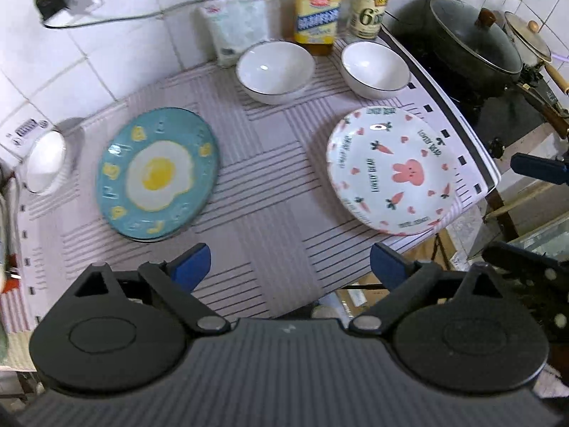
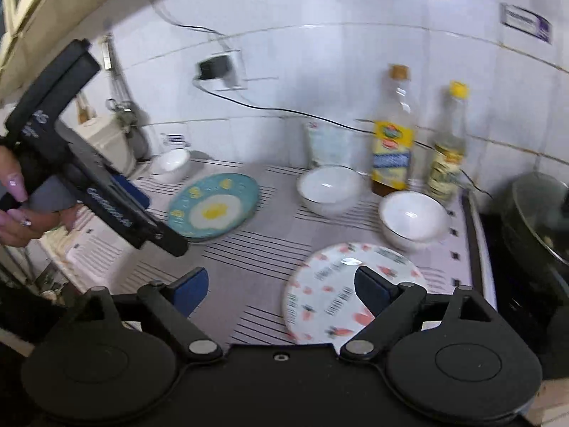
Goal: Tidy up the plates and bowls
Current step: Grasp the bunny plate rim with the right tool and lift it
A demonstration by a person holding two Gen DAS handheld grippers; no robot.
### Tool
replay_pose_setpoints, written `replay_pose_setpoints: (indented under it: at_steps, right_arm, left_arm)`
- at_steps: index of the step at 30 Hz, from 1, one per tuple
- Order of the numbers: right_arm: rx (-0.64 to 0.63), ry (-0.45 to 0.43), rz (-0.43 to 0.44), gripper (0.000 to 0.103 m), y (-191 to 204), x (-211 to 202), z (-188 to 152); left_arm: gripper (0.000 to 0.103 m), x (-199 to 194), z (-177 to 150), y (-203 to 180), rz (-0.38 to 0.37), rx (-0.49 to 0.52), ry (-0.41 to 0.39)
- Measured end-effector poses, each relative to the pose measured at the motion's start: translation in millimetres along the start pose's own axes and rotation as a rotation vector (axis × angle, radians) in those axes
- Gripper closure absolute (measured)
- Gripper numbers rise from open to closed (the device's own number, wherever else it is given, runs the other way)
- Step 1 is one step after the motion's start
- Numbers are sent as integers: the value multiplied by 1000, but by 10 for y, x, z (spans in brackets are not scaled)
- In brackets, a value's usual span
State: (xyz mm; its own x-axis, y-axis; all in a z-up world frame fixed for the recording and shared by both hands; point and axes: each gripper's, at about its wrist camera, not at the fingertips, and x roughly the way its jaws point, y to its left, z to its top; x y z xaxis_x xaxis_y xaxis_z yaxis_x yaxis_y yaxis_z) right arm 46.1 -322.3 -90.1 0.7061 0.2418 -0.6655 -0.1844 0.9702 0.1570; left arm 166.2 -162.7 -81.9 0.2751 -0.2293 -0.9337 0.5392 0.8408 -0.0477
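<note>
A teal plate with a fried-egg picture [image 1: 158, 174] lies left on the striped mat; it also shows in the right wrist view [image 2: 213, 206]. A white plate with a pink rabbit and carrots [image 1: 391, 170] lies right, near the mat's front edge [image 2: 341, 291]. Two white bowls stand behind them, one left [image 1: 275, 71] [image 2: 330, 188] and one right [image 1: 375, 67] [image 2: 412, 219]. My left gripper [image 1: 290, 267] is open and empty above the mat's front. My right gripper [image 2: 281, 291] is open and empty, its right finger over the rabbit plate.
A third small white bowl [image 1: 46, 162] sits at the far left. An oil bottle [image 1: 318, 10], a second bottle [image 1: 370, 3] and a white bag [image 1: 236, 28] stand at the tiled wall. A lidded black pot [image 1: 473, 42] sits on the stove at right.
</note>
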Motion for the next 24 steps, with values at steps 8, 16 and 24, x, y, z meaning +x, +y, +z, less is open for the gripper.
replay_pose_setpoints:
  at_steps: [8, 16, 24]
  right_arm:
    - [107, -52, -115, 10, -698, 408, -536]
    - [445, 19, -71, 32, -1405, 1006, -1120]
    - [516, -6, -27, 54, -1448, 1110, -1167]
  left_arm:
    - [5, 611, 14, -261, -27, -71, 42]
    - [8, 1291, 144, -319, 17, -151, 29]
    - [32, 1644, 99, -398, 8, -143, 27]
